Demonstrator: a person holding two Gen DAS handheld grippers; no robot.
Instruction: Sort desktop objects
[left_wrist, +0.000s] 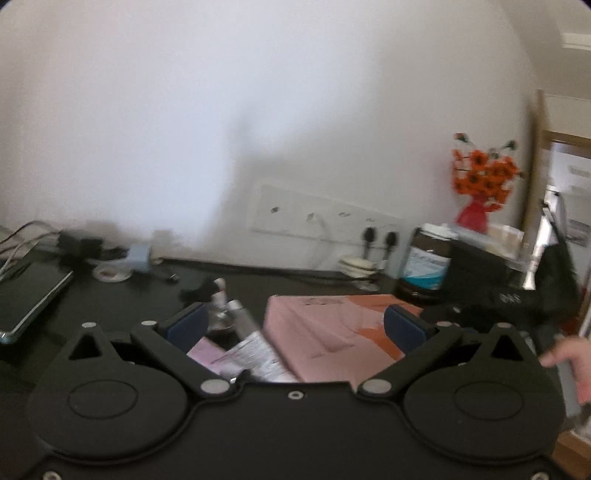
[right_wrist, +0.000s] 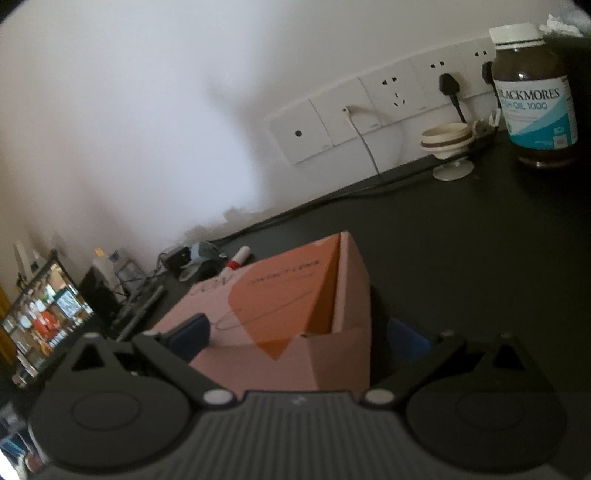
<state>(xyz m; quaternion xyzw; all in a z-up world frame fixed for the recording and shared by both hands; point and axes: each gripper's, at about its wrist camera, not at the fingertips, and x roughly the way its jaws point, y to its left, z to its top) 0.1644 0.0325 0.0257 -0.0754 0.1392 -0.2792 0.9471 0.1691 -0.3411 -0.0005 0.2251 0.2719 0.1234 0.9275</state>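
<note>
Your right gripper (right_wrist: 297, 332) has its jaws wide around the pink box (right_wrist: 295, 314) on the desk (right_wrist: 461, 240) — its print too blurred to read. Behind stands a brown bottle (right_wrist: 533, 96) labelled "BLACKMORES FISH OIL 1000". Your left gripper (left_wrist: 295, 325) — jaws wide, empty — hovers over the same box.

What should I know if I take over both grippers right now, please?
Left gripper: open, empty, hovering over the pink box and the leaflets beside it.
Right gripper: open, fingers either side of the pink box's near end; contact unclear.
Also on the desk: fish oil bottle at the back right, red-and-white marker behind the box, phone at far left.
Done: nothing visibly sorted.
Left: probably grip the box, then place the rest.
</note>
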